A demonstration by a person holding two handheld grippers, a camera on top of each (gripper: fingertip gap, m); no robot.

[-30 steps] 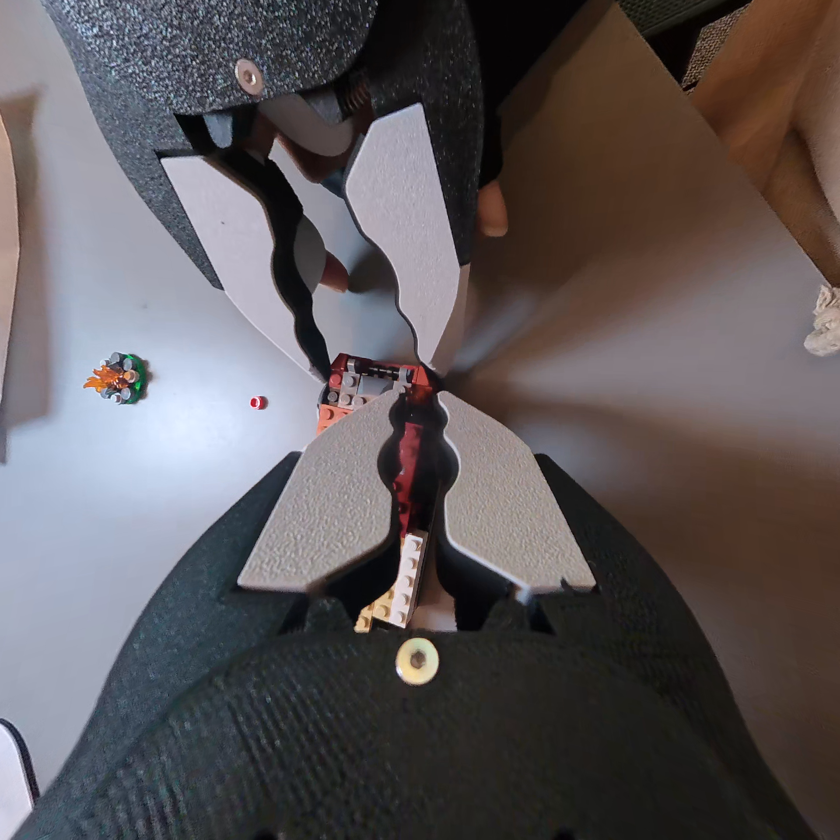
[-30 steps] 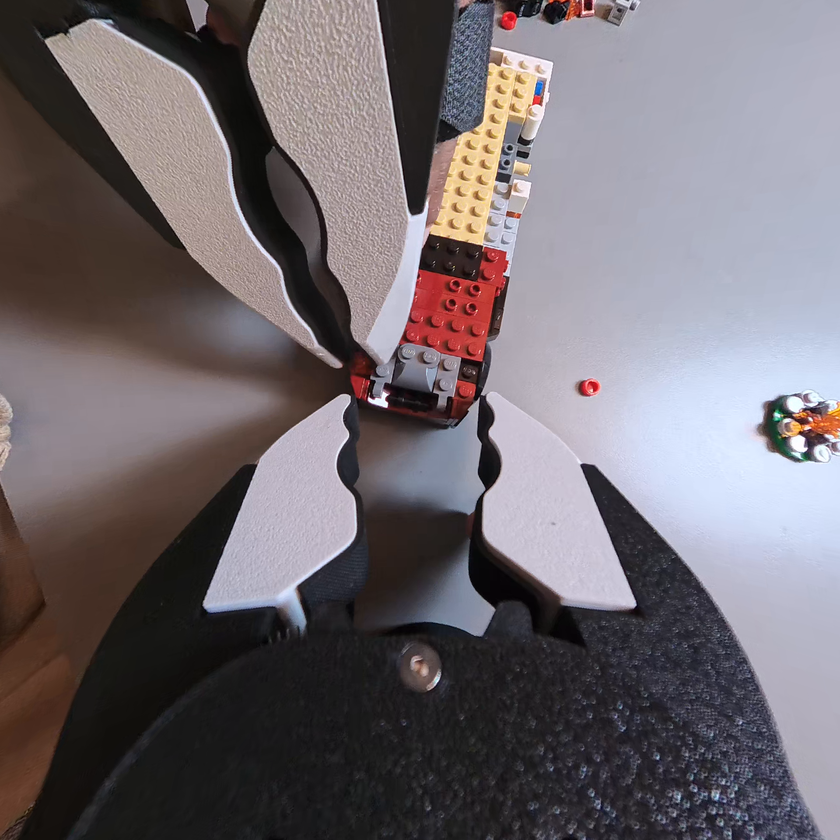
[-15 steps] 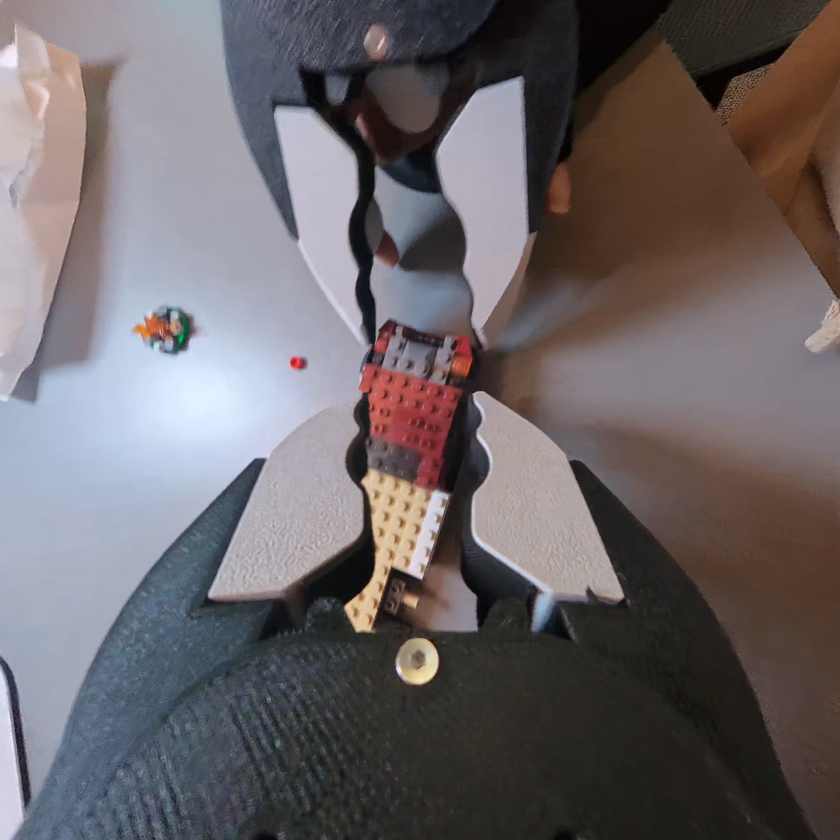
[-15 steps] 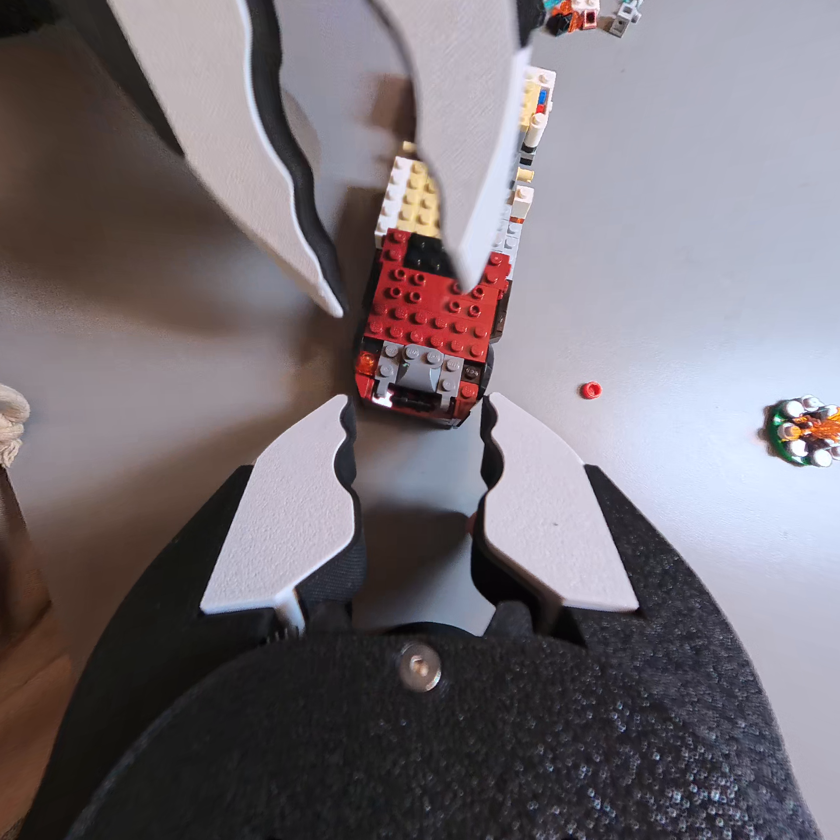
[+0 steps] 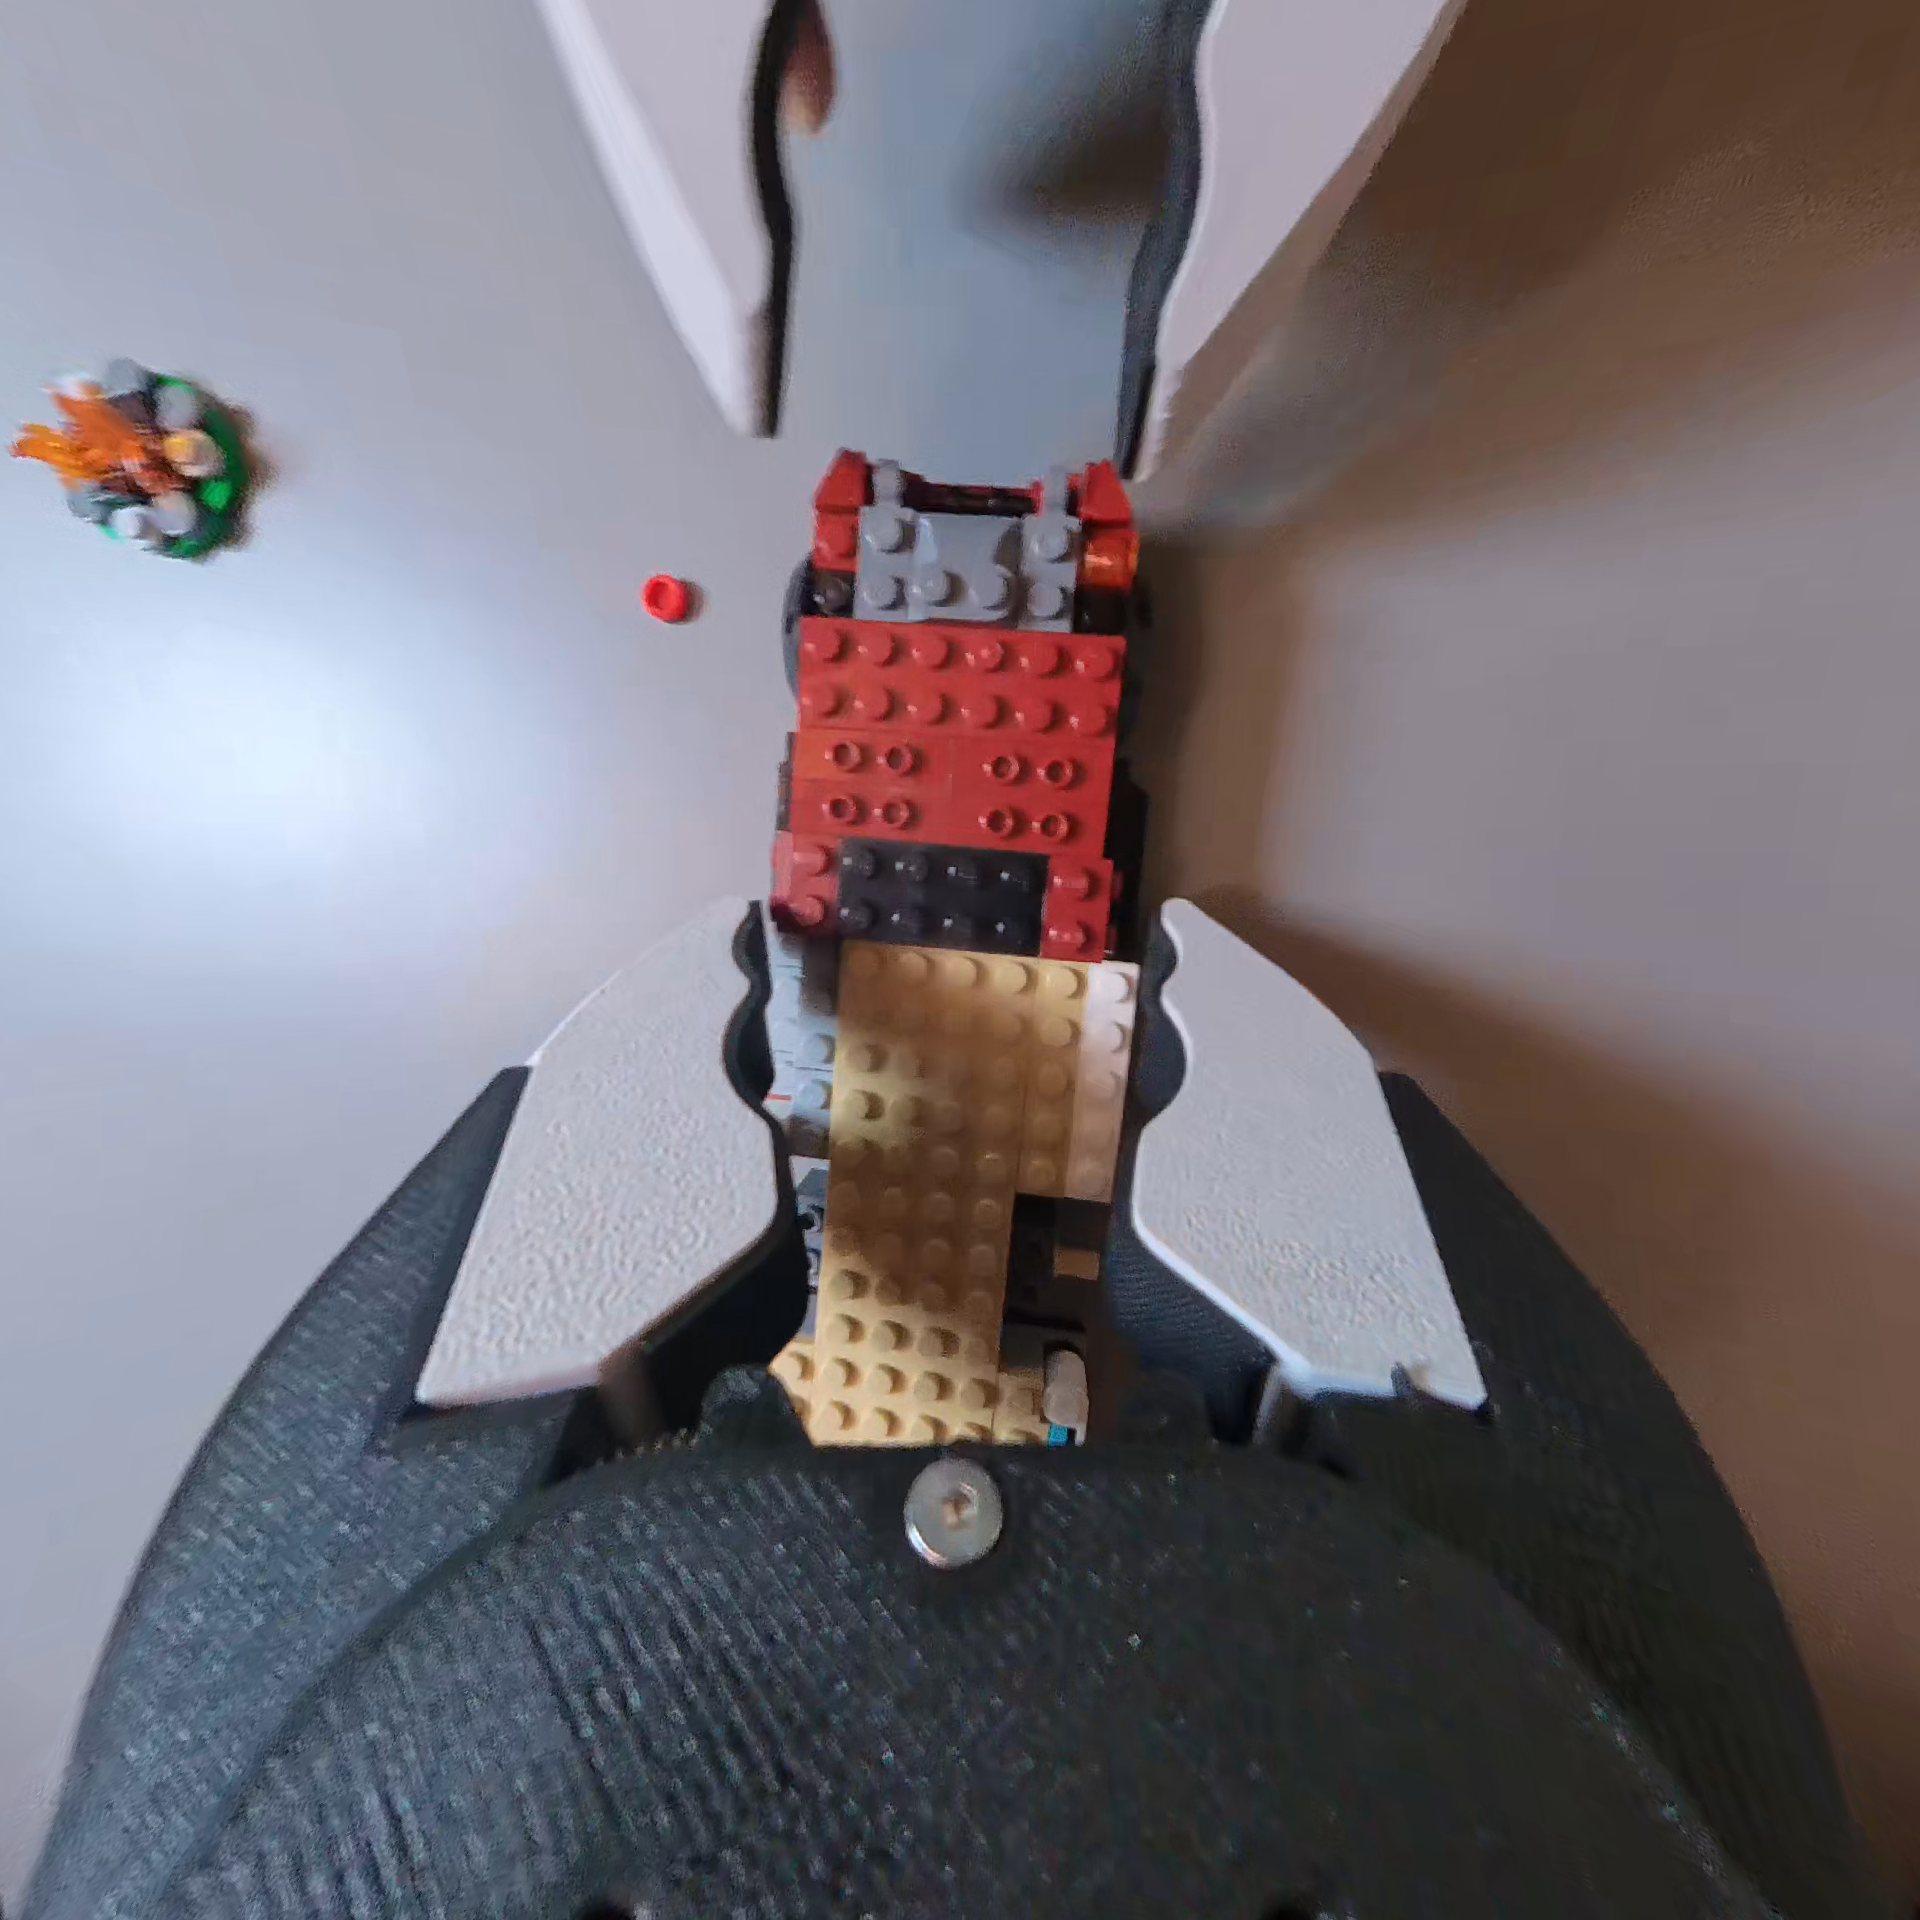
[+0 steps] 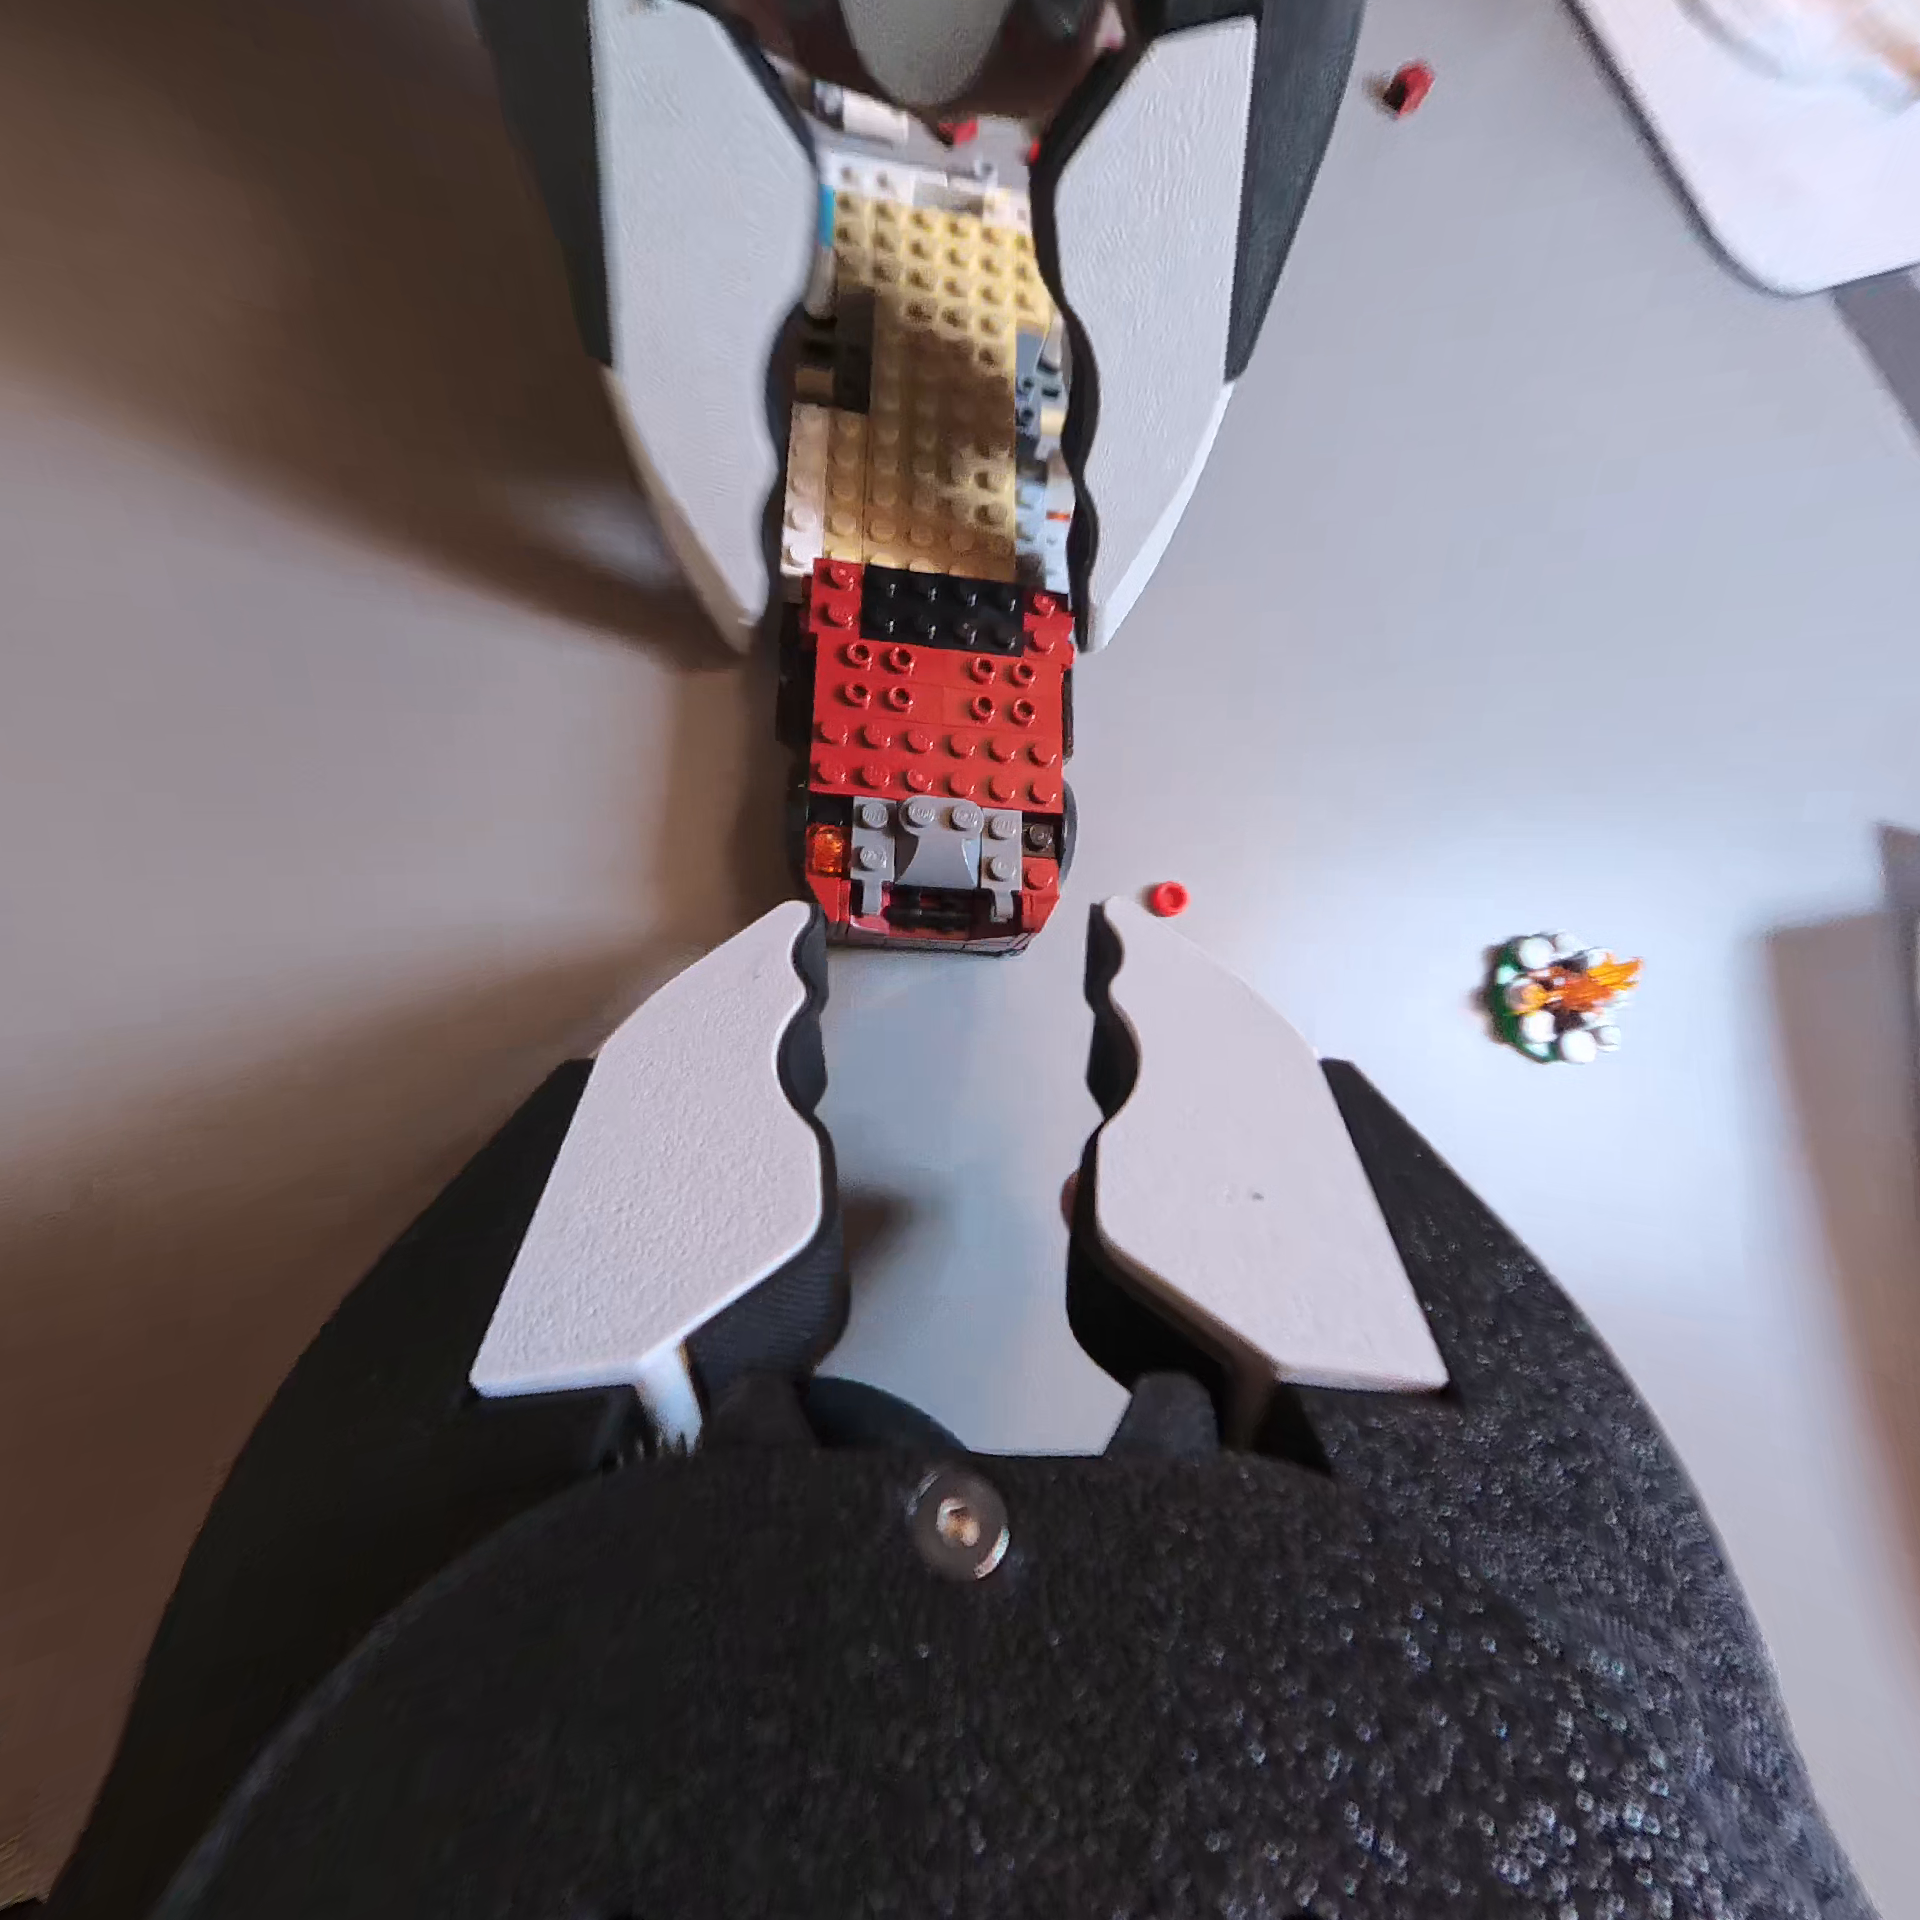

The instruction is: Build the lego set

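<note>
The left hand-held gripper [image 5: 956,935] stands wide around the brick truck [image 5: 956,790], pads apart from it; the right hand-held gripper [image 6: 951,925] gapes, bare, before its nose. The truck looks light, rigid, prone to snapping apart; its flat sides suit gripping.

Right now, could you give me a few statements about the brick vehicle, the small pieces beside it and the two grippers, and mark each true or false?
1. The brick vehicle has a red front section and a tan rear section. True.
2. The right gripper is clamped on the vehicle's tan section. False: its jaws stand open just in front of the red end, with bare table between them.
3. The left gripper straddles the tan rear section with its jaws apart. True.
4. A small red round piece lies loose on the table near the vehicle's front. True.
5. The green-based campfire piece sits on top of the vehicle. False: it lies apart on the table.
</note>
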